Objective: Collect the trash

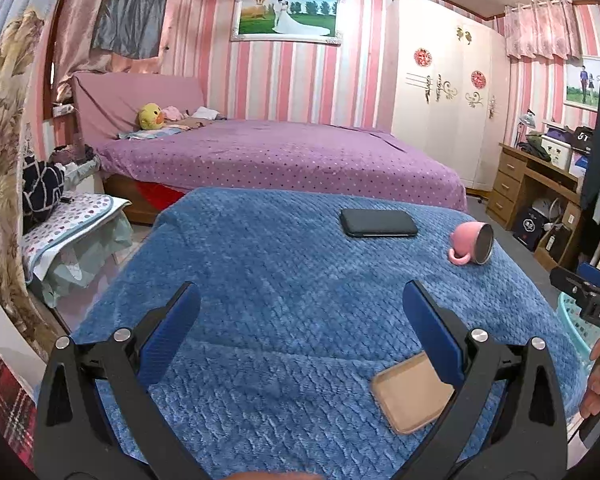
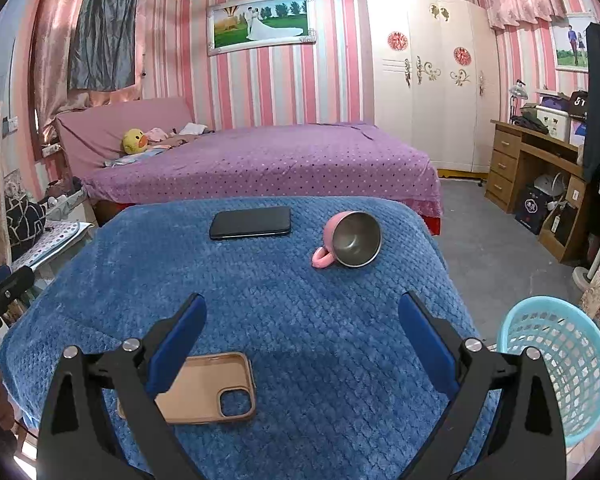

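A table under a blue quilted blanket (image 1: 280, 280) (image 2: 300, 300) carries a black phone (image 1: 379, 223) (image 2: 251, 222), a pink mug (image 1: 471, 245) (image 2: 350, 245) lying on its side, and a tan phone case (image 1: 410, 394) (image 2: 210, 388) near the front edge. My left gripper (image 1: 300, 300) stands open over the blanket with nothing between its fingers; its right finger (image 1: 436, 336) overlaps the case. My right gripper (image 2: 302, 312) is open and empty too, its left finger (image 2: 176, 348) covering part of the case. A light blue mesh basket (image 2: 560, 360) (image 1: 572, 320) stands on the floor right of the table.
A bed with a purple dotted cover (image 2: 260, 164) lies beyond the table. A white wardrobe (image 2: 428, 72) and a cluttered wooden desk (image 2: 540, 160) stand at the right. A padded stool with clothes (image 1: 68, 216) sits to the left. Grey floor (image 2: 500, 248) runs between table and desk.
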